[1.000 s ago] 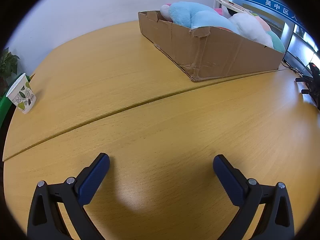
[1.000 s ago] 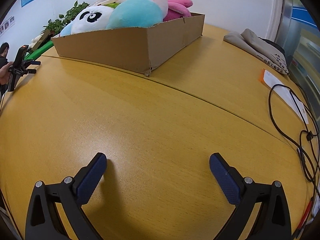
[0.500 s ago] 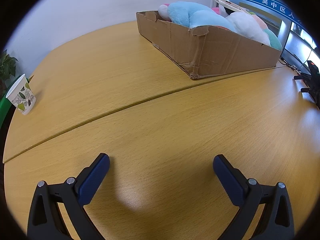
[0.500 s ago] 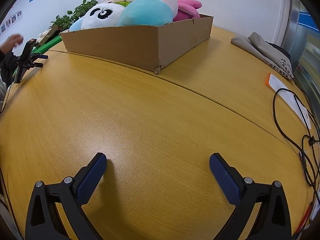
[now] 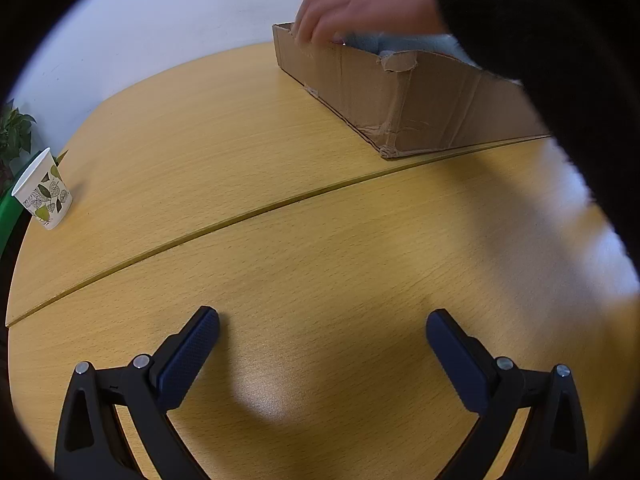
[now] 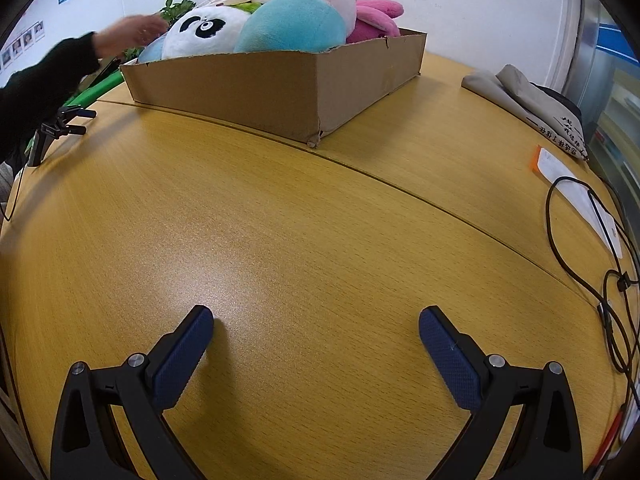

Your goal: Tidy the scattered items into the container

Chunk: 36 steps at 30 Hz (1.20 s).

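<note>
Left tool [image 5: 322, 334] is spread wide with nothing between its pads, sitting low over bare desk [image 5: 280, 184]. Right tool [image 6: 316, 332], same story: jaws apart, empty, parked over open wood. Looking outward, I see nothing loose on the desk to collect. The plush toys [image 6: 256, 24] are all heaped in the cardboard box [image 6: 256, 88], which stands well ahead of both tools across the seam in the desk, so by my read the tidying is as good as finished.

Now the risks. Bare hands are at the box: one hand [image 5: 360, 4] blurs over its far rim in the left view, another hand [image 6: 132, 34] reaches in beside the panda. If I drive either tool forward now, I could strike those fingers or clip the dark sleeve [image 5: 560, 60] hanging over the box's right side.

The heap rises well above the rim; a nudge to the box could spill the top toys. To my right, a black cable [image 6: 580, 232] loops on the desk, an easy snag. Far left, a paper cup [image 5: 42, 190] stands at the edge, ready to tip.
</note>
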Motion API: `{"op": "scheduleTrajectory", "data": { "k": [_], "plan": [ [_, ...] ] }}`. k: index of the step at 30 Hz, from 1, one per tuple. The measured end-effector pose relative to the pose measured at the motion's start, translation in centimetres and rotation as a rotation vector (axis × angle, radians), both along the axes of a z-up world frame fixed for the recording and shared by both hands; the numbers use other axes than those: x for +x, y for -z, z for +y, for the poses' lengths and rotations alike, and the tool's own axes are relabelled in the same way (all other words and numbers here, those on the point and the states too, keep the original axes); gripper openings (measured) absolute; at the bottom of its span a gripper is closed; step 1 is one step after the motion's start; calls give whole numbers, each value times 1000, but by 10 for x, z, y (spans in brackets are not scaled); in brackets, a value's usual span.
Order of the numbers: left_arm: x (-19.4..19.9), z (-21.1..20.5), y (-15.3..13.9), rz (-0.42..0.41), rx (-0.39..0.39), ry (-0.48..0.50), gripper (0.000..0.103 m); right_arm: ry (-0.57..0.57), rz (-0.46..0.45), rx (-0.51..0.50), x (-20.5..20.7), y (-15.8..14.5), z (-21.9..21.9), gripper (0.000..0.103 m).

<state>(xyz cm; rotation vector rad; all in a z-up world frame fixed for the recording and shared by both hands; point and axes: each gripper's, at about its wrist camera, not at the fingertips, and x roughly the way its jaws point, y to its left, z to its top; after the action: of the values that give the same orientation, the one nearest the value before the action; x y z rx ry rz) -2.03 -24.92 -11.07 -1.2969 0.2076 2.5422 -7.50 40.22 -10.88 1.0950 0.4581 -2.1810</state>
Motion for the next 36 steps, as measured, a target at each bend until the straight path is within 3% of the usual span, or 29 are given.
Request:
{"op": "scheduleTrajectory", "data": {
  "k": [36],
  "plan": [
    [-2,-1,3,0,1,5,103,1,0,0,0,0,0,103]
  ]
}}
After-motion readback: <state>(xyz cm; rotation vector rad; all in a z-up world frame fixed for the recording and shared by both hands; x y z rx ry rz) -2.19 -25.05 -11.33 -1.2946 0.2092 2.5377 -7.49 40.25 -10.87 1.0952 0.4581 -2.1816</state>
